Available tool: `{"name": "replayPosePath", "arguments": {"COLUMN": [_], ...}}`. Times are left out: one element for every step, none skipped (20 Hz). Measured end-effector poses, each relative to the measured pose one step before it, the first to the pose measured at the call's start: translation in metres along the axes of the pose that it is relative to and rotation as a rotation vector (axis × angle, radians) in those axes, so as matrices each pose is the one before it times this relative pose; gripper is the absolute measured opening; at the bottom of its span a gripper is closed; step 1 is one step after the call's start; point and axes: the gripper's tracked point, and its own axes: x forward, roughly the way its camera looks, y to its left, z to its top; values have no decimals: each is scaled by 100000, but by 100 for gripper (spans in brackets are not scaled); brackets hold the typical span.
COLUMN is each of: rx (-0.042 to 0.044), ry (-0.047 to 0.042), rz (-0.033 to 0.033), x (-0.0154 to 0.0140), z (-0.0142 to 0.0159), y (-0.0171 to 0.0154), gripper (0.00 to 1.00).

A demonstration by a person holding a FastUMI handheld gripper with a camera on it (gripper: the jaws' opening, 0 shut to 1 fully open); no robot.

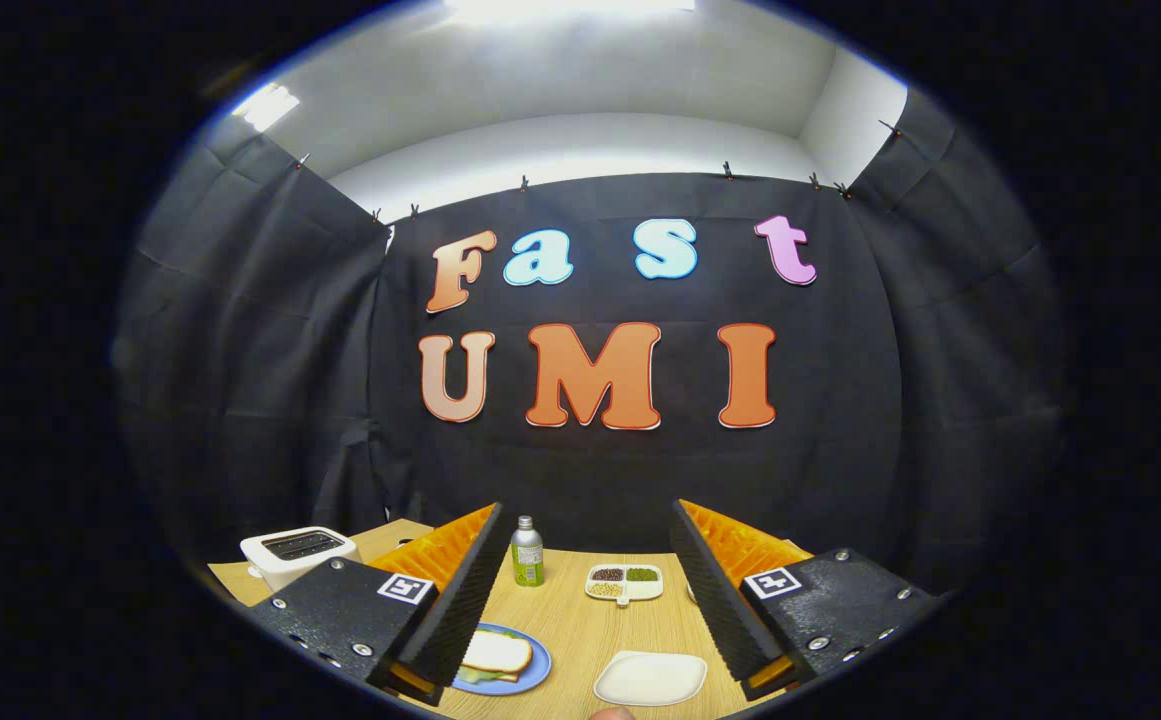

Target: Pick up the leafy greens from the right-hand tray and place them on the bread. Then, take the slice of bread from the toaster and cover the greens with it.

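The gripper (590, 600) hangs above the wooden surface (580, 625) with its fingers spread wide and nothing between them. At the lower left of the frame, just inside the left finger, the blue plate (530, 675) carries a slice of bread (495, 652) with green leaf (475, 677) showing under its edge, so the sandwich looks already covered and the task seems at or near its end. The white tray (652, 677) at the lower middle lies bare, which fits that reading. The toaster (298, 553) stands at the far left of the surface, behind the left finger; whether a slice is in its slots cannot be told.

If anything is left to do, it is likely to draw the open fingers up and clear without brushing the top slice, which sits loose and could slide off the greens. A straight lift, away from the plate, would serve best.

Farther back, between the fingers, stand a small bottle (527, 552) and a divided dish (624, 581) of beans or grains. Both lie well apart from the plate and should not hinder a retreat.
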Motion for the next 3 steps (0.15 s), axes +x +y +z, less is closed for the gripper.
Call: {"name": "replayPosePath", "arguments": {"rx": [355,375,429], "ry": [-292,83,61], "rz": [23,44,-222], "x": [131,61,34], "z": [28,-11,14], "y": [-33,-83,-64], "gripper": [97,97,97]}}
